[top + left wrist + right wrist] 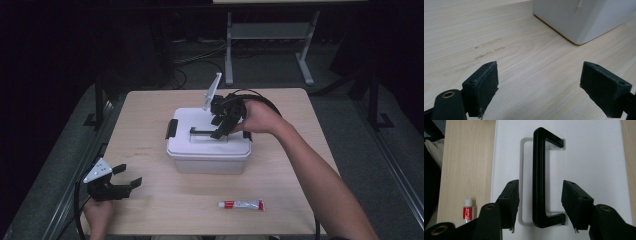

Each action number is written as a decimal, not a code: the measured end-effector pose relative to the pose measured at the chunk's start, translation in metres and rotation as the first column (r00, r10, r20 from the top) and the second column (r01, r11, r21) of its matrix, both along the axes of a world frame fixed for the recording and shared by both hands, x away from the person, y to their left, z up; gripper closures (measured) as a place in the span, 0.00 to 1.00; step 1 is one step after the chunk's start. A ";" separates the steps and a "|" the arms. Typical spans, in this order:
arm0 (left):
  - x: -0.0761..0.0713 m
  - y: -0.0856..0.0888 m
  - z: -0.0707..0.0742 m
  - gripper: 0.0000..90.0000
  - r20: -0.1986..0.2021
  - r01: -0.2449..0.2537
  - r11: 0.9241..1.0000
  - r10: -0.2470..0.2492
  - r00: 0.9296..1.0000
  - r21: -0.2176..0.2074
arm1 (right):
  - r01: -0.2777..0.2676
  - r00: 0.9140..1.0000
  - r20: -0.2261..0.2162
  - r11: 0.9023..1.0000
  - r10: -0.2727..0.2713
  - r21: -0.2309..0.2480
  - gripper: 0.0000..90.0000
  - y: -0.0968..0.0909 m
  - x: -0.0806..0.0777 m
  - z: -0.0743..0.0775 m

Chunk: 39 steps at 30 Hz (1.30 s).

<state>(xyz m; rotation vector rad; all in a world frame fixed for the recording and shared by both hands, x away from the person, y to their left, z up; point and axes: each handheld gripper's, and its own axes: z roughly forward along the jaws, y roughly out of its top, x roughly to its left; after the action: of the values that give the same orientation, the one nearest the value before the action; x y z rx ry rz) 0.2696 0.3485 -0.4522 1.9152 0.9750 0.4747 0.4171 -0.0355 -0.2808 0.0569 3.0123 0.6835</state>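
A white lidded box stands in the middle of the table, with a black handle raised from its lid. My right gripper reaches down over the lid from the right. In the right gripper view its jaws stand on either side of the handle bar, with a gap at each pad, so the right gripper is open around the handle. My left gripper rests near the front left corner of the table, open with nothing in it. In the left gripper view the left gripper faces bare wood, and the box is beyond it.
A small white tube with a red label lies near the table's front edge, right of centre, and is at the left edge as the tube in the right gripper view. A black latch is on the box's left end. A metal frame stands behind the table.
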 end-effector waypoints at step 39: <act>0.002 0.002 0.000 0.16 -0.006 0.011 1.000 -0.011 1.000 -0.006 | -0.001 0.995 -0.099 1.000 0.002 0.012 0.92 0.012 0.045 0.004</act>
<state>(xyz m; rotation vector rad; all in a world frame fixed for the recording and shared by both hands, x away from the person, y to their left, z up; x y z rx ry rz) 0.2720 0.3501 -0.4526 1.9168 0.9686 0.4590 0.4625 -0.0239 -0.2772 0.0921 3.1025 0.7202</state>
